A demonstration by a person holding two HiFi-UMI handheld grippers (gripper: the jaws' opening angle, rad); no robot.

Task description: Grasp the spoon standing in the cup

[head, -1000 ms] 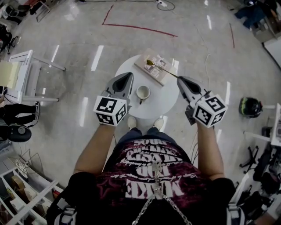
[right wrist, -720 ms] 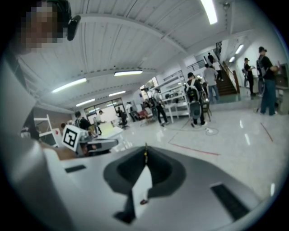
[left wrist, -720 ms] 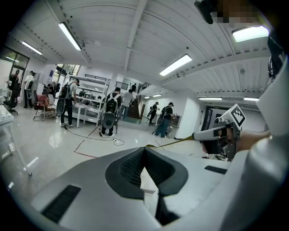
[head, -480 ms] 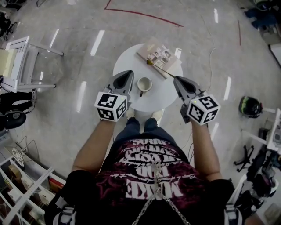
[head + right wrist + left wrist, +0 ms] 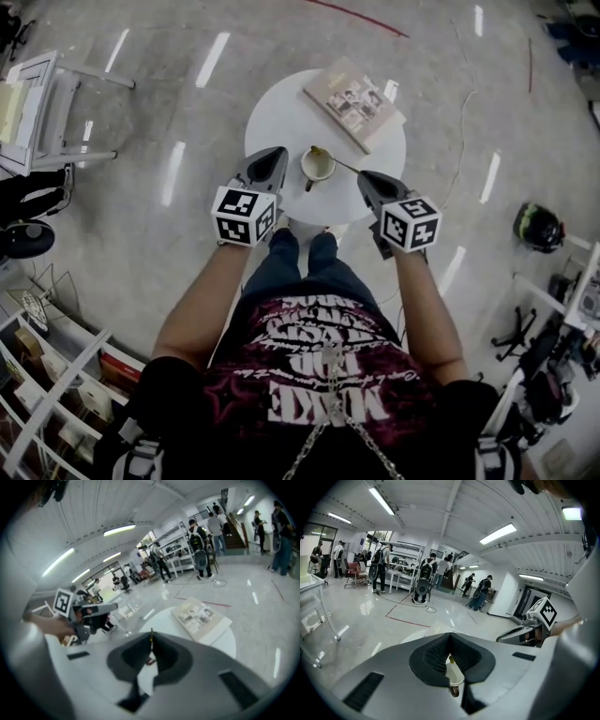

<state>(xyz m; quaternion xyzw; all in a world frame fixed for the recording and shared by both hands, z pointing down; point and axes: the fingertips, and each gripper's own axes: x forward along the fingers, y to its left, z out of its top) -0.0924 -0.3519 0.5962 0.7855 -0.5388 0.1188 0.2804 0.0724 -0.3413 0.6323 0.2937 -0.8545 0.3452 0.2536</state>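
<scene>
Right hand-held gripper (image 5: 363, 178) clamped on slim gold metal spoon (image 5: 341, 165) by the handle tip, probably to keep the jaws off the rim. Bowl end at white ceramic cup (image 5: 317, 169), round white bench (image 5: 281, 112). Left hand-held gripper (image 5: 271, 157) closed, empty, beside the cup.

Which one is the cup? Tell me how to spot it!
Find the round white table in the middle of the shiny floor. Near its front edge, between the left gripper and the right gripper, sits the cup. It is small, round and pale, unlike the flat book behind it, and a spoon pokes into it.
</scene>
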